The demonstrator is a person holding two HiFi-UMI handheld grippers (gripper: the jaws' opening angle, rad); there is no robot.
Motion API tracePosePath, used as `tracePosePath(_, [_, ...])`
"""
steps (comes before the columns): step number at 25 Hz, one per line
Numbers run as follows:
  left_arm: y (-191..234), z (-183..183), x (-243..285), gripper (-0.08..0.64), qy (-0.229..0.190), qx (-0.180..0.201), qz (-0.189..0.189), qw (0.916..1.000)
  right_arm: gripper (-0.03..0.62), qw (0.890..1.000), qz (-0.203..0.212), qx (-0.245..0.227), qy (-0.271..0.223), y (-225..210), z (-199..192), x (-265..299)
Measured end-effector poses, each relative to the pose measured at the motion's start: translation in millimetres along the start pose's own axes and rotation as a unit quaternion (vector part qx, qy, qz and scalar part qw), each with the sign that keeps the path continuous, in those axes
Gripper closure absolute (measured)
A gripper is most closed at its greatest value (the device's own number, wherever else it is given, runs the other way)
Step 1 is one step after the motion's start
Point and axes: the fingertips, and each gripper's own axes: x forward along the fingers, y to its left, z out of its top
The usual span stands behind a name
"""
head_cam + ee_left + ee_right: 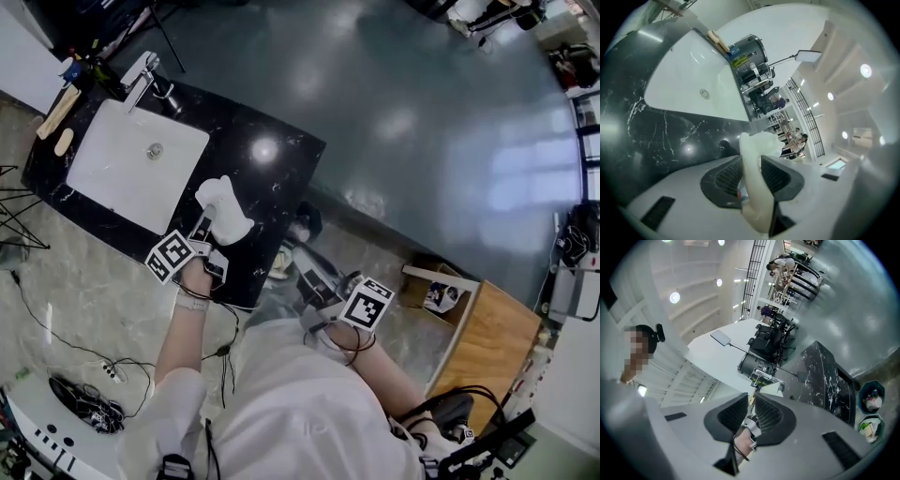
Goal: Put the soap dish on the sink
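A white soap dish hangs just over the black marble counter, to the right of the white sink basin. My left gripper is shut on it from the near side. In the left gripper view the soap dish stands on edge between the two pads, with the basin ahead and to the left. My right gripper is low by the person's body, off the counter's near right corner. In its own view the right gripper has its jaws together with nothing between them.
A chrome faucet stands at the basin's far edge, with wooden brushes on the counter's left end. A wooden table is at the right. Cables lie on the floor at the left.
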Motion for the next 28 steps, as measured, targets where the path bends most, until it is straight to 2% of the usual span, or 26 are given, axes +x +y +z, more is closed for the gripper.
tracePosePath(11, [4, -3, 13, 0.433, 0.013, -0.036, 0.001, 0.9993, 0.534, 1.0, -0.014, 0.005, -0.003, -11, 0, -5])
tracePosePath(15, [5, -4, 16, 0.433, 0.025, -0.034, 0.002, 0.9991, 0.534, 1.0, -0.016, 0.005, -0.005, -13, 0, -7])
tracePosePath(28, [-1, -3, 18, 0.394, 0.016, -0.046, -0.011, 0.9987, 0.534, 1.0, -0.022, -0.004, -0.008, -12, -1, -17])
